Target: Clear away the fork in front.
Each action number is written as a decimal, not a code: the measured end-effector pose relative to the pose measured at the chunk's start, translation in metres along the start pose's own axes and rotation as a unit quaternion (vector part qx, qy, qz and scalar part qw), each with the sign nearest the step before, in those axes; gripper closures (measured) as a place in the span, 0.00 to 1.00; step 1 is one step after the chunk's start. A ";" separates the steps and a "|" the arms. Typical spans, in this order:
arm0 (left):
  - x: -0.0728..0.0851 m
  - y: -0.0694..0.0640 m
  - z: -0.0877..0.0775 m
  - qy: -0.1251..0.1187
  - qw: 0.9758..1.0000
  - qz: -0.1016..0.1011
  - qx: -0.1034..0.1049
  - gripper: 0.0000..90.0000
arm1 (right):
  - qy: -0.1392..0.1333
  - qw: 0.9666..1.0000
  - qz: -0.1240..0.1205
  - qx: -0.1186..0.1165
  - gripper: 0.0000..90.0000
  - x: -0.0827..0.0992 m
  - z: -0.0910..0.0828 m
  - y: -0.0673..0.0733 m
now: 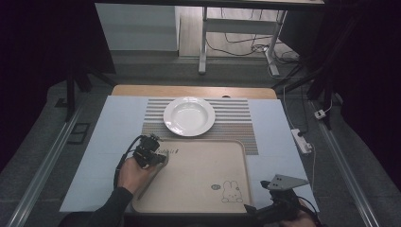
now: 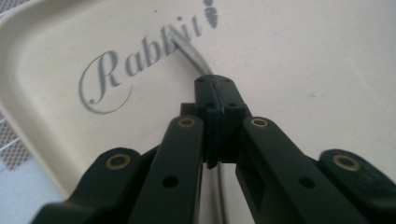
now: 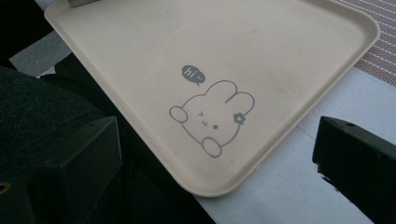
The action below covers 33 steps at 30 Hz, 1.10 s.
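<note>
Jaws of the left gripper (image 2: 215, 91) pinch a thin metal utensil handle (image 2: 187, 49) above the beige tray (image 2: 327, 60); the right gripper (image 3: 215, 154) stands spread beside the tray's rabbit corner.

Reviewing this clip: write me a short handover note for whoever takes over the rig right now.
Left gripper: jaws shut on a thin metal utensil, over the "Rabbit" print in the tray's far left corner; which utensil it is cannot be told.
Right gripper: jaws open, holding nothing, at the tray's near right corner beside the rabbit drawing.
White bowl: empty, on the striped mat beyond the tray.
Done: utensil gripped. Left: probably placing it, perhaps by the bowl.
</note>
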<state>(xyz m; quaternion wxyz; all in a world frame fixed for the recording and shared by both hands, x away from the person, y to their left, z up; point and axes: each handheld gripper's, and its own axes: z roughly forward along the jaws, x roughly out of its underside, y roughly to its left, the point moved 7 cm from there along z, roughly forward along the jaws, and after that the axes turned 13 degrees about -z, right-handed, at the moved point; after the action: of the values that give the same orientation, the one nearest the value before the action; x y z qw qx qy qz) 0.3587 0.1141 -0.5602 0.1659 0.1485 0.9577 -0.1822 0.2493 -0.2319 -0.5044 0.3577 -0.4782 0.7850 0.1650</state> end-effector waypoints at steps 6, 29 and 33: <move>0.001 -0.010 0.004 0.009 1.000 0.012 0.013 0.99 | 0.001 1.000 -0.001 -0.001 0.01 0.000 0.000 0.000; 0.004 -0.017 0.021 0.019 0.999 0.037 0.008 0.99 | 0.000 1.000 0.008 -0.013 0.01 0.001 0.000 -0.001; 0.003 -0.001 0.016 0.018 1.000 0.017 -0.002 0.99 | -0.002 1.000 0.008 -0.013 0.01 0.001 0.000 -0.001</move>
<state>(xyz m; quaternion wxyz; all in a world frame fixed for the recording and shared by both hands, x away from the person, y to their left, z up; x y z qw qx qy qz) 0.3601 0.1074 -0.5748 0.1520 0.1681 0.9581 -0.1752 0.2504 -0.2328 -0.5050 0.3517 -0.4758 0.7860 0.1793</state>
